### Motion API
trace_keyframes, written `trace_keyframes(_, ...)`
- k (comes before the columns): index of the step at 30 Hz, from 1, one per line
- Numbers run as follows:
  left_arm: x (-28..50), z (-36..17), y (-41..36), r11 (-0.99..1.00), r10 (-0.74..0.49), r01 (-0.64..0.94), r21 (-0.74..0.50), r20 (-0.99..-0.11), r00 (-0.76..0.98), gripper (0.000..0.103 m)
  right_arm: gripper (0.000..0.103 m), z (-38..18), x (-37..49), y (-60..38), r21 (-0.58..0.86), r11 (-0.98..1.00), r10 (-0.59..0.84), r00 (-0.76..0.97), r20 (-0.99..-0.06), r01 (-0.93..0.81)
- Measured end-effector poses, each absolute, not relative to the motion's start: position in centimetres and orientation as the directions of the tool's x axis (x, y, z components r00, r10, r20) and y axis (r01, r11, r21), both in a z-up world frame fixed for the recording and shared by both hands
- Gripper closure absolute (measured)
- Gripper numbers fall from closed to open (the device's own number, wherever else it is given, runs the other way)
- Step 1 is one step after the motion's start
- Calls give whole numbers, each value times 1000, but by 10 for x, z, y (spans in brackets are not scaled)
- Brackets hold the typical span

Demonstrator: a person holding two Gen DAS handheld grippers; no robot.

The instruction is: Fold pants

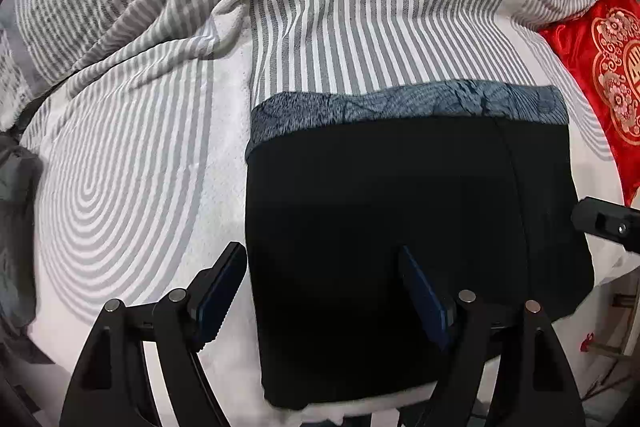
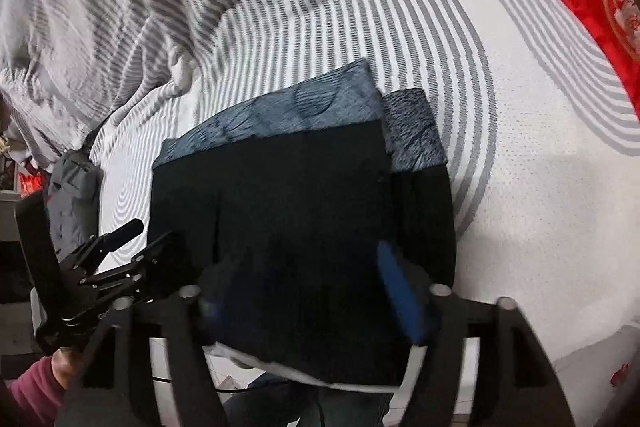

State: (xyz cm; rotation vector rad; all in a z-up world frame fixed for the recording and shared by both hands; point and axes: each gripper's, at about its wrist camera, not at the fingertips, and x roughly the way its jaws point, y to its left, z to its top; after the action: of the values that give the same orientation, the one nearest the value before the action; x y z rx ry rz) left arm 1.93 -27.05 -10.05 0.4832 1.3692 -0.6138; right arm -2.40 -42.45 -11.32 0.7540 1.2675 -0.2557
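Note:
The black pants (image 1: 380,227) lie folded into a flat rectangle on the white bed, with a blue-grey patterned lining (image 1: 400,105) showing along the far edge. They also show in the right wrist view (image 2: 300,207). My left gripper (image 1: 324,291) is open over the pants' left edge, one finger on the sheet and one over the black cloth. My right gripper (image 2: 300,291) is open over the near part of the pants, holding nothing. The left gripper also shows in the right wrist view (image 2: 120,251), and part of the right gripper in the left wrist view (image 1: 608,223).
A grey-and-white striped blanket (image 1: 320,7) lies bunched at the back of the bed (image 1: 120,167). A red embroidered cushion (image 1: 600,67) lies at the right. A grey garment (image 2: 74,195) lies at the left edge. The bed's near edge runs just under the grippers.

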Motion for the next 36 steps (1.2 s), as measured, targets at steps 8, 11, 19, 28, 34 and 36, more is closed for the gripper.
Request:
trace_keyframes(8,0,-84,-260,758,-77,652,-12,-994,72,1,23,-97,-37,-387,304,741,182,256,-949,598)
trace_keyframes(11,-8,-73,-256,754,-92,657,-19,-993,77,1,19,-91,-38,-380,257,761,143,232,-962,596)
trace_keyframes(19,-18,-56,-244,775,-85,631,-31,-995,56,1,1,-73,-44,-371,192,761,79,206,-975,620)
trace_keyframes(28,-34,-39,-236,749,-56,662,2,-996,67,1,1,-51,-45,-357,151,765,42,186,-982,627)
trace_keyframes(34,-40,-31,-231,744,-56,669,3,-996,67,1,1,-44,-47,-351,142,766,33,183,-983,627)
trace_keyframes(36,-41,-30,-230,744,-58,668,1,-996,66,1,1,-42,-47,-350,137,770,29,181,-983,624)
